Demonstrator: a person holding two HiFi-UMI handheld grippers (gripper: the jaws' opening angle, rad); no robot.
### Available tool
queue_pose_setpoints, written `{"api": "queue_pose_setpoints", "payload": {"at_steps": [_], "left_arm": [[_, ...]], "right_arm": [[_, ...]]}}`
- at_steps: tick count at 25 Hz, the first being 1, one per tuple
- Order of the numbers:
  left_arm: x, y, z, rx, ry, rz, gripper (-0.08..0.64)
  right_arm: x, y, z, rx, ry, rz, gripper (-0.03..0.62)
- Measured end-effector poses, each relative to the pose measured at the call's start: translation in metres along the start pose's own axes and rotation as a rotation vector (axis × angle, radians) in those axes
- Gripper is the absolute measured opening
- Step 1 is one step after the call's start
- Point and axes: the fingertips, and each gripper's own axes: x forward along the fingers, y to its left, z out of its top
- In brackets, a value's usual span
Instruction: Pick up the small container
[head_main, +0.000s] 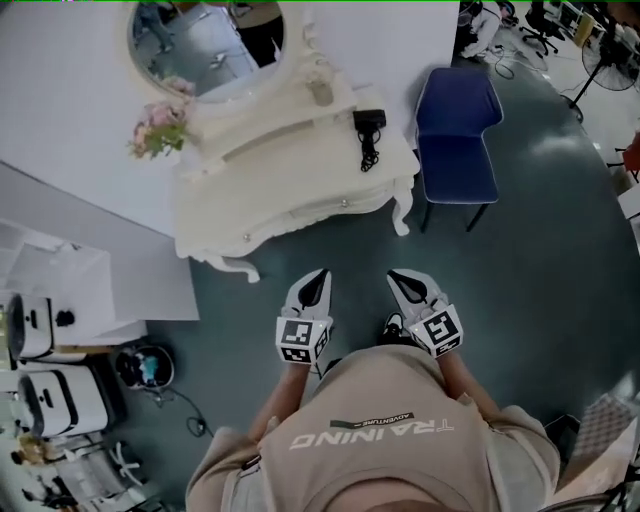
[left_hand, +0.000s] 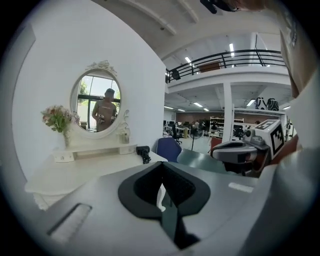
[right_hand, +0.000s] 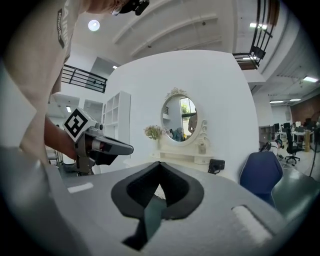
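The small container (head_main: 320, 92) is a pale little bottle on the raised shelf of the white dressing table (head_main: 300, 190), just right of the oval mirror (head_main: 205, 40). It also shows in the left gripper view (left_hand: 123, 135) and the right gripper view (right_hand: 202, 148). My left gripper (head_main: 322, 272) and right gripper (head_main: 395, 274) hang side by side over the floor, short of the table's front edge and well away from the container. Both point toward the table. The left gripper (left_hand: 162, 165) is shut and empty, and so is the right gripper (right_hand: 160, 165).
A black hair dryer (head_main: 368, 125) lies on the table's right end, and pink flowers (head_main: 158, 128) stand at the left of the shelf. A blue chair (head_main: 455, 130) stands right of the table. Cases and clutter (head_main: 60, 390) fill the floor at the left.
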Motion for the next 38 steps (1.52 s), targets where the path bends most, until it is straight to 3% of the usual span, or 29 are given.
{"api": "queue_pose_setpoints", "payload": {"at_steps": [4,8,12,15,18,21,23,31,38], "left_arm": [[0.014,0.005,-0.001,-0.007,0.033,0.058,0.016],[0.025,-0.003,-0.014,0.066,0.088,0.087,0.017],[0.03,0.006,-0.008,-0.046,0.059,0.095,0.017],[0.041,0.016,-0.001,0.002,0.057,0.106,0.017],[0.056,0.025,-0.008,0.042,0.078,0.077,0.016],[0.083,0.035,-0.008,-0.011,0.075,0.043,0.017],[0.104,0.041,0.005,-0.031,0.047,0.007,0.017],[0.167,0.078,0.077,0.013,-0.079,-0.116,0.017],[0.171,0.146,0.068,0.027,-0.053,-0.11,0.017]], "right_arm": [[0.019,-0.023,0.001,-0.029,0.007,0.061,0.003],[0.03,-0.035,-0.007,-0.07,0.013,0.102,0.003],[0.037,-0.046,-0.015,-0.02,0.032,0.1,0.003],[0.05,-0.055,-0.018,-0.005,0.054,0.107,0.003],[0.064,-0.052,-0.018,0.0,0.059,0.119,0.003],[0.078,-0.061,-0.021,0.019,0.078,0.103,0.003],[0.09,-0.076,-0.015,0.026,0.084,0.074,0.003],[0.158,-0.12,0.032,-0.042,0.051,0.023,0.003],[0.216,-0.114,0.03,0.004,0.087,0.016,0.003]]}}
